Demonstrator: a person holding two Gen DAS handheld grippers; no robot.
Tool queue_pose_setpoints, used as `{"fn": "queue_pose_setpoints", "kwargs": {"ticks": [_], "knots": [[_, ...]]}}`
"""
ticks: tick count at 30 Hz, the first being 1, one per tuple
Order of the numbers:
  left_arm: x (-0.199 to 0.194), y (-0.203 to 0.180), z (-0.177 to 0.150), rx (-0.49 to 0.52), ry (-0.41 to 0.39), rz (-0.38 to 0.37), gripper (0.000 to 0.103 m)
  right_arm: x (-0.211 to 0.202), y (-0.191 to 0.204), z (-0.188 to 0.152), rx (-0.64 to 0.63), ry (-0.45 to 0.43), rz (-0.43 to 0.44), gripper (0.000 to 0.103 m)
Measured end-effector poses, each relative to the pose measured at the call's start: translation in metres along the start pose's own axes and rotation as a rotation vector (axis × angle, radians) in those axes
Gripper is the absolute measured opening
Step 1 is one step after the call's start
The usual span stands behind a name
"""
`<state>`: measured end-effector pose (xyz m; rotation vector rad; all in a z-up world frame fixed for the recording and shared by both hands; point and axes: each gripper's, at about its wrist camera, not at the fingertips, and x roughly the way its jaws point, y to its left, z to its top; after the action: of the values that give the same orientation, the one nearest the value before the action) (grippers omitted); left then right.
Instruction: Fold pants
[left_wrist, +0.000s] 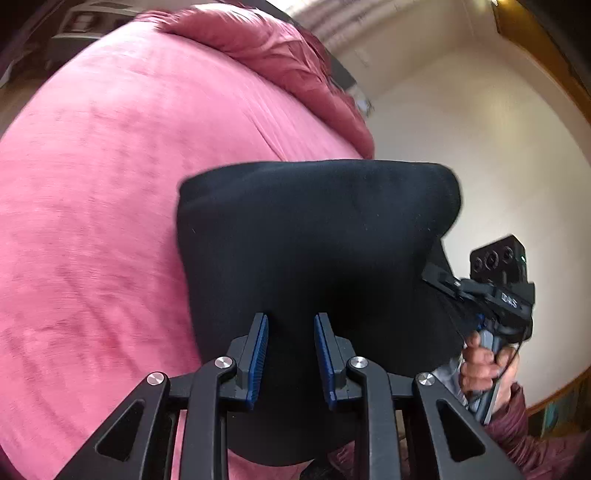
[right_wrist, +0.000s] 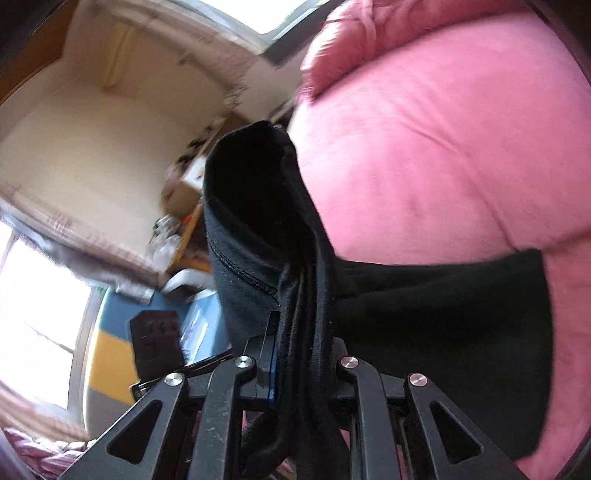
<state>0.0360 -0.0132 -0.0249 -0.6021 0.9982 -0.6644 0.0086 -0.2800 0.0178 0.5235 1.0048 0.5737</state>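
Holding the pants (left_wrist: 317, 258) up over the bed (left_wrist: 110, 221), we are carrying them as a dark, already doubled bundle above the pink cover, with a bunched quilt (left_wrist: 266, 55) lying at the far end. We are gripping several stacked layers of the fabric in the right gripper (right_wrist: 303, 354), its jaws clamped on the pants, and that thick stack is what we judge most likely to fail: one inner layer could be sliding out while the others stay pinched, letting the fold open. The left gripper (left_wrist: 290, 354) is hanging in front of the cloth with its jaws apart; whether any fabric is lying between them we cannot tell, since the pants are black against black. If it is holding nothing, the whole weight is hanging from one side and the bundle may be swinging or landing skewed on the bed. Blur in both views suggests quick motion, which would be adding to that risk. On the right gripper's body, small pale lettering is showing, too blurred to read reliably.
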Motion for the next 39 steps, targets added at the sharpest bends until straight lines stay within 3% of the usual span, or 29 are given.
{"fn": "queue_pose_setpoints", "kwargs": {"ticks": [9,13,17,22,26,29,34,39], "knots": [[0.051,-0.021,-0.006,0.068,0.138,0.013,0.026,-0.003,-0.089,-0.017,0.172,-0.009,-0.117,0.015],[0.068,-0.034,-0.01,0.133,0.179,0.046,0.026,-0.002,-0.119,-0.022,0.223,-0.006,-0.148,0.015],[0.084,-0.034,-0.009,0.131,0.21,0.075,0.026,0.0,-0.14,-0.026,0.27,-0.01,-0.151,0.018],[0.093,-0.037,-0.005,0.134,0.22,0.074,0.026,-0.034,-0.138,-0.026,0.258,-0.075,-0.198,0.03],[0.093,-0.035,-0.01,0.127,0.215,0.064,0.026,-0.076,-0.123,-0.034,0.252,-0.139,-0.211,0.03],[0.09,-0.032,-0.009,0.115,0.211,0.055,0.026,-0.092,-0.106,-0.05,0.249,-0.13,-0.169,0.03],[0.087,-0.029,-0.009,0.116,0.215,0.05,0.026,-0.065,-0.092,-0.079,0.32,-0.067,-0.151,0.03],[0.084,-0.034,-0.011,0.144,0.208,0.062,0.026,-0.043,-0.112,-0.082,0.388,-0.077,-0.18,0.03]]}}
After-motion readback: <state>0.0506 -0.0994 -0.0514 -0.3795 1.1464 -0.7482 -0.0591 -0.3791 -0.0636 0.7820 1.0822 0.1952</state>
